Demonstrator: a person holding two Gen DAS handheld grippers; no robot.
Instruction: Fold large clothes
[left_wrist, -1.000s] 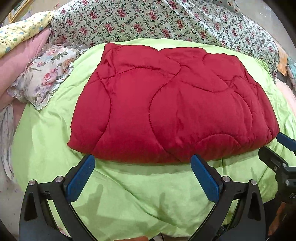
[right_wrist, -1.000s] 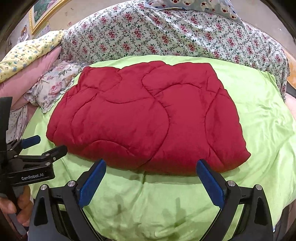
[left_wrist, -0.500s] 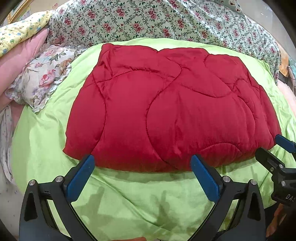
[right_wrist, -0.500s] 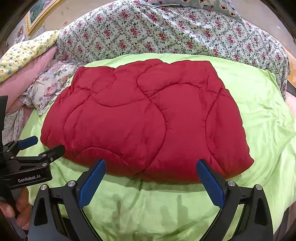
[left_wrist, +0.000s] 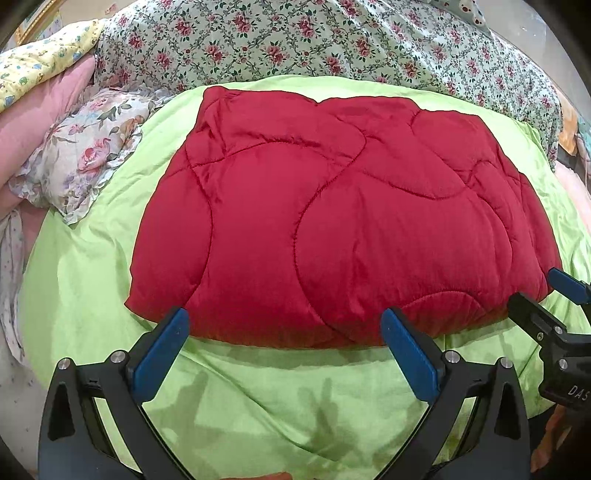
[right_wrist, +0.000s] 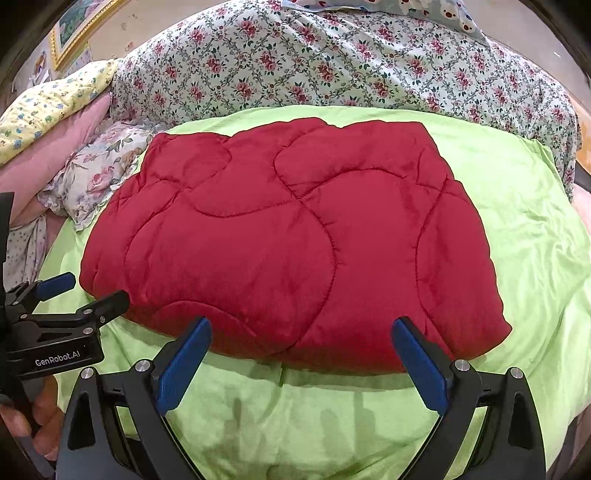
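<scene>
Two grippers, left gripper (left_wrist: 284, 347) and right gripper (right_wrist: 301, 354), hover wide apart and empty at the lower frame. The red quilted comforter (left_wrist: 343, 221) lies centre-frame on the green bedsheet (left_wrist: 258, 398), already folded into a thick rectangle; perhaps one more fold remains.

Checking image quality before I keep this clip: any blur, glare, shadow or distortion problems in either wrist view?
Left wrist view: sharp, strong fisheye bending, dark vignette corners; soft shadows of the left gripper on the green sheet. Right wrist view: equally sharp; mild sheen on the red quilted garment, stitching readable; the right gripper casts similar shadows.
</scene>
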